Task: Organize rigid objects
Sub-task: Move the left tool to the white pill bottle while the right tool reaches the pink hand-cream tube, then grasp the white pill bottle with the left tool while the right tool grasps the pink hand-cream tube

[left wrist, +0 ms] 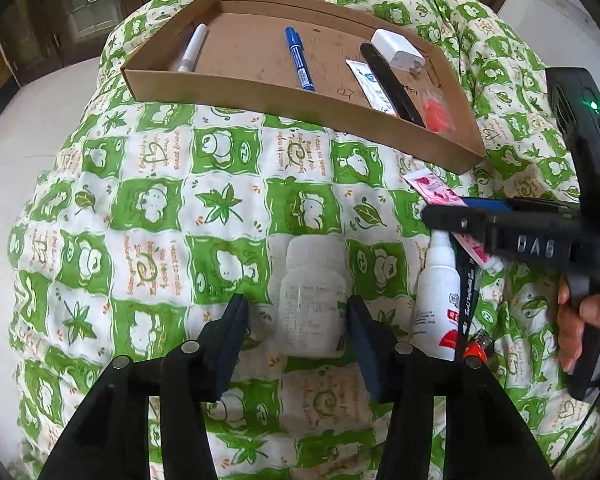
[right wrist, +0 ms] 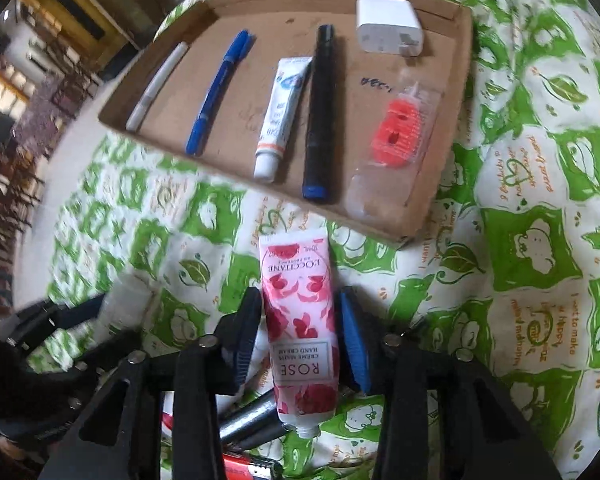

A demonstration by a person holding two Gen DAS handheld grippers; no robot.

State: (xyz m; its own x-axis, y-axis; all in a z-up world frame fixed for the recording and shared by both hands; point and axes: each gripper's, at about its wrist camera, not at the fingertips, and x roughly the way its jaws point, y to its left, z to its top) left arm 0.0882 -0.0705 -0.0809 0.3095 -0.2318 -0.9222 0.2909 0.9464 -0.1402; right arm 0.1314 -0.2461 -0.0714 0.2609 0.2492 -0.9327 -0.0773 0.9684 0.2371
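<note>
A white pill bottle [left wrist: 312, 300] lies on the green-and-white quilt [left wrist: 160, 208]. My left gripper [left wrist: 298, 312] stands open around it: its right finger touches the bottle and its left finger stands clear. A pink rose hand cream tube [right wrist: 298, 320] lies between the pads of my right gripper [right wrist: 300, 316], which is shut on the tube's two long edges. In the left wrist view that gripper [left wrist: 446, 208] reaches in from the right. Beyond lies a shallow cardboard tray [left wrist: 260, 92].
The tray holds a white pen [left wrist: 192, 48], a blue pen [left wrist: 299, 58], a small tube [right wrist: 280, 116], a black marker [right wrist: 320, 112], a white charger [right wrist: 388, 26] and an orange item in a bag [right wrist: 396, 132]. A white spray bottle [left wrist: 436, 300] and a lighter [left wrist: 474, 350] lie beside the pill bottle.
</note>
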